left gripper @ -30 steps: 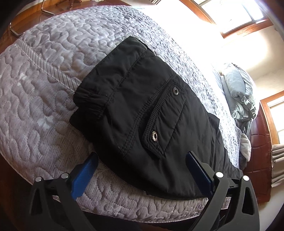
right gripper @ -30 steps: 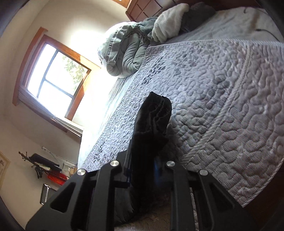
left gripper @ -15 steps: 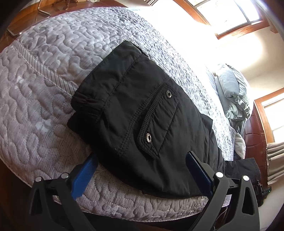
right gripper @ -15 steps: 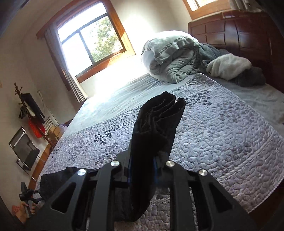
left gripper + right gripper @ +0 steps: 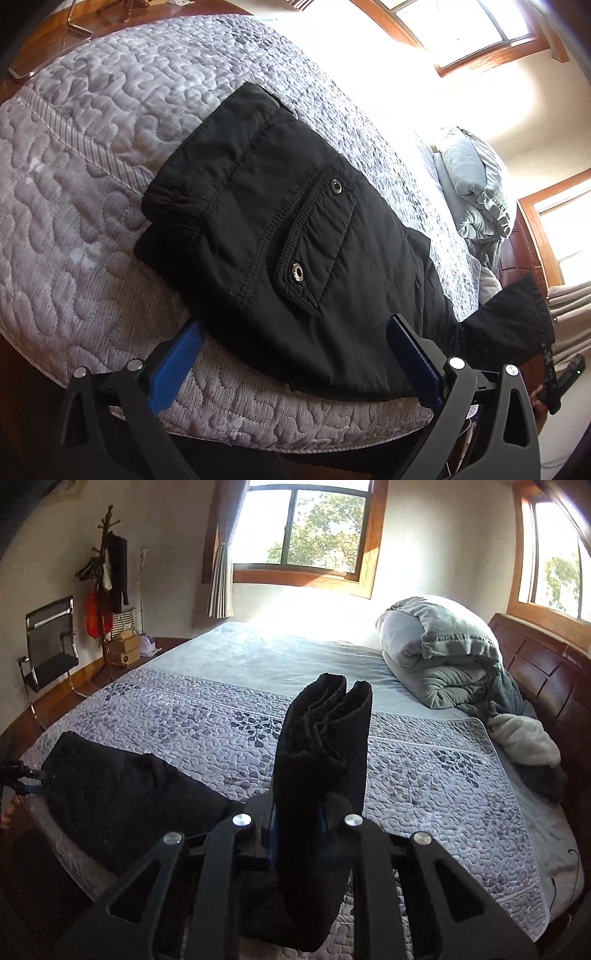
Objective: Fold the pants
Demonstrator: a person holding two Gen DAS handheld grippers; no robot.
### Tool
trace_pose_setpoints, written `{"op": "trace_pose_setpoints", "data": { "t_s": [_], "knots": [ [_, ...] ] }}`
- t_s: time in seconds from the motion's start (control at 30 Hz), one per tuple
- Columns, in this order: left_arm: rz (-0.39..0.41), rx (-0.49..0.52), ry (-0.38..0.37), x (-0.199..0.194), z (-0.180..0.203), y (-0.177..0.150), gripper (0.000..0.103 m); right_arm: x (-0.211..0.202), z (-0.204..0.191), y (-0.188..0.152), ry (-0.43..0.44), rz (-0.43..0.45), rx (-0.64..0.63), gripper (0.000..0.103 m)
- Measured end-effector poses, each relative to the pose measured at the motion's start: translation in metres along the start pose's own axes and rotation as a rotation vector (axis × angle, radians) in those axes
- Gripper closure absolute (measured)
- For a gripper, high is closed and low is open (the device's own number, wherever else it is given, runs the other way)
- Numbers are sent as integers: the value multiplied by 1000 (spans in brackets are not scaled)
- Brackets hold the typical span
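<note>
The black pants (image 5: 280,236) lie on the grey quilted bedspread (image 5: 85,177) at the near edge of the bed, waistband end toward the foot corner, a flapped pocket with two metal snaps (image 5: 297,272) facing up. The leg end (image 5: 321,746) is off the bed: it stands gathered in upright folds, rising from between the fingers of the right tongs (image 5: 297,834), which are clamped on it. In the left wrist view that lifted leg end shows at the right edge, beside the dark body of the right tool.

The left tongs (image 5: 295,354) are apart, blue pads wide on either side of the lower edge of the pants. The left pad (image 5: 177,354) is over bare quilt; the right pad (image 5: 410,354) overlaps the cloth. Whether either pad touches the fabric cannot be told.

Farther up the bed, a bundled grey duvet (image 5: 439,653) and a white fleece (image 5: 524,742) rest near the dark wooden headboard (image 5: 546,672). Beyond the bed are two wood-framed windows (image 5: 303,528), a curtain (image 5: 221,579), a coat stand (image 5: 107,576) and a black chair (image 5: 51,642) on a wooden floor.
</note>
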State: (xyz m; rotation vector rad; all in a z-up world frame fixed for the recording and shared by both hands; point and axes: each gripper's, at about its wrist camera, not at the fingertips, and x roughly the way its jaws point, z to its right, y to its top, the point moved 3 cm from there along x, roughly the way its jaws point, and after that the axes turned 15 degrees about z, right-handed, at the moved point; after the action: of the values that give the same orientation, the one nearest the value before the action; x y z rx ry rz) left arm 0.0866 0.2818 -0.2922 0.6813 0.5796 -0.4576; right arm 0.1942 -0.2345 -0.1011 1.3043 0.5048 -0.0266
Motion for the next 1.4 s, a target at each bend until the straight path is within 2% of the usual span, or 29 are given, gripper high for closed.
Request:
{"op": "trace_pose_setpoints", "data": {
  "t_s": [0.23,0.43,0.57,0.73,0.9,1.0,1.1,1.13,1.17,1.2,1.33,1.4],
  "knots": [
    [-1,-26,-13,-6,-12,-3,4,22,-88,-27,36,-57,-206,89],
    [-14,-29,-28,-6,-15,-8,4,35,-168,-78,60,-100,-517,89],
    [-24,-27,-33,-3,-15,-12,4,42,-201,-117,99,-134,-662,89],
    [-35,-28,-35,2,-15,-15,4,46,-219,-147,130,-146,-752,89],
    [-43,-31,-32,7,-17,-15,4,56,-223,-164,161,-171,-761,89],
    [-48,-30,-28,11,-17,-16,4,62,-222,-166,193,-196,-703,84],
    [-50,-35,-25,14,-17,-14,4,59,-222,-161,253,-208,-642,72],
    [-51,-34,-23,15,-17,-13,4,56,-222,-158,282,-217,-615,64],
    [-53,-32,-20,16,-16,-13,4,53,-221,-153,318,-219,-587,51],
    [-55,-27,-18,19,-12,-13,4,49,-220,-147,340,-216,-558,44],
    [-53,-30,-20,25,-7,-12,4,32,-210,-115,437,-199,-421,42],
    [-50,-37,-24,26,-7,-11,4,29,-196,-96,442,-184,-297,42]
  ]
}}
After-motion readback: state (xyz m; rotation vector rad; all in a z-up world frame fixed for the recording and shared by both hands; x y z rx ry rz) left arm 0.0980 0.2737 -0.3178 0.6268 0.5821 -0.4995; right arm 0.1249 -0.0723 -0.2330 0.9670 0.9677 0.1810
